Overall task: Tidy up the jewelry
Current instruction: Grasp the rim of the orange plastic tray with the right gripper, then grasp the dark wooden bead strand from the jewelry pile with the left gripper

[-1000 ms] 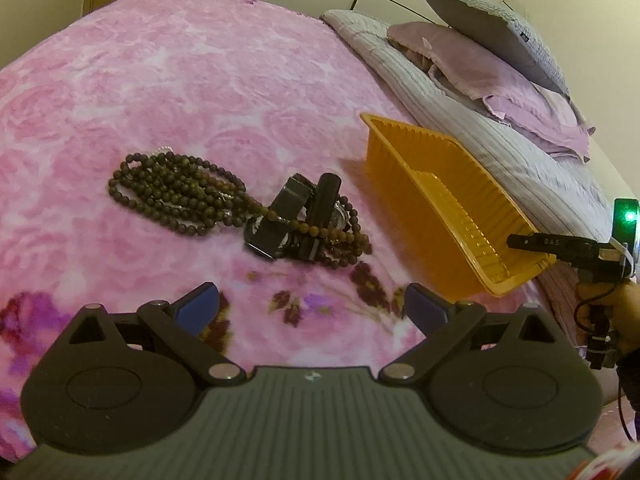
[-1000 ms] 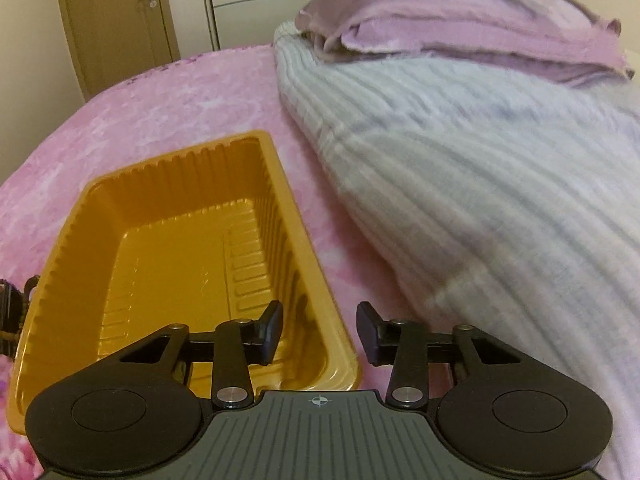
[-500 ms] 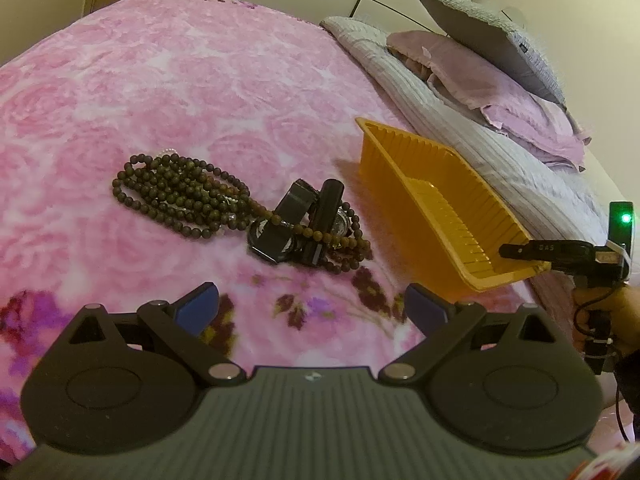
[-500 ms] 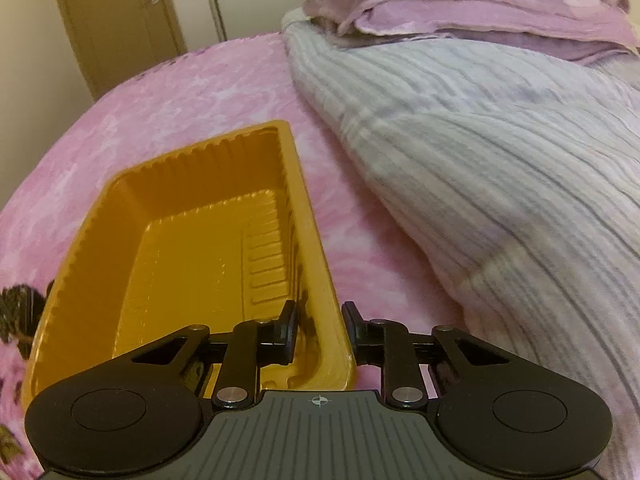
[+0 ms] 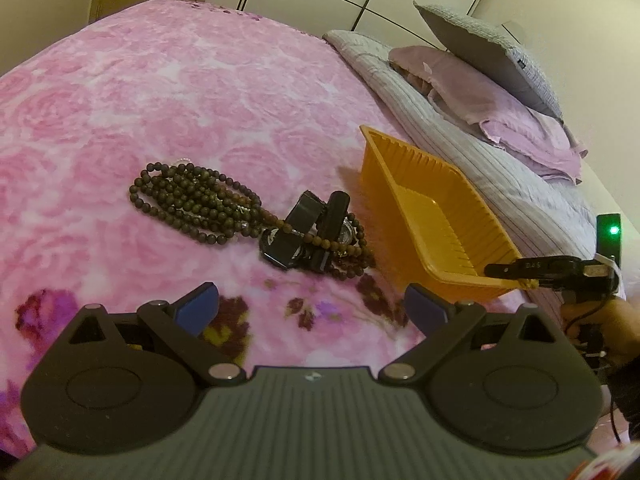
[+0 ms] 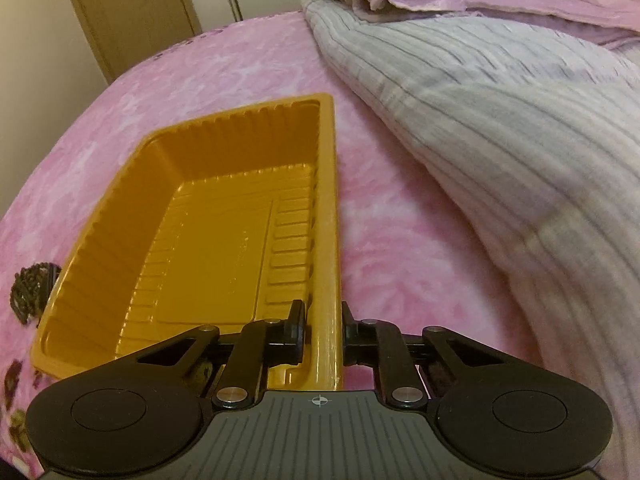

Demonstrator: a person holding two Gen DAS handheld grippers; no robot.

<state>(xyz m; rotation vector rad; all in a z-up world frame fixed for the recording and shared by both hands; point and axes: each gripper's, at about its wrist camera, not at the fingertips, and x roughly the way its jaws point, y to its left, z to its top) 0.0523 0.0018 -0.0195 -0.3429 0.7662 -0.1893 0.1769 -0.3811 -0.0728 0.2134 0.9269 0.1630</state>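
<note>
On the bed's pink rose-patterned blanket (image 5: 168,92), the jewelry lies in one tangle: a long string of dark brown wooden beads (image 5: 188,200) looped in a pile, its tail running over a black wristwatch with a folded strap (image 5: 308,232), all just beside the long wall of an empty, ribbed orange plastic tray (image 6: 208,232).

The step in hand looks like securing the tray. The right tool (image 6: 322,330) straddles the tray's near right rim, one finger inside and one outside, and its jaws are closing; the rim stands between them with a sliver of gap showing on either side, so the pads do not yet seem to press. The left wrist view shows the same tool (image 5: 516,270) reaching in level with the tray's near corner, which sits tilted up off the blanket, with the person's hand (image 5: 600,320) behind it.

The left tool (image 5: 310,302) hovers low over the blanket, angled down toward the beads and watch, its blue-padded fingers (image 5: 198,300) spread wide with nothing between them.

Next, I judge, the right tool must finish its pinch and steady or draw the tray closer, while the left drops onto the bead pile, taking care that the strand draped over the watch drags it along or snags
</note>
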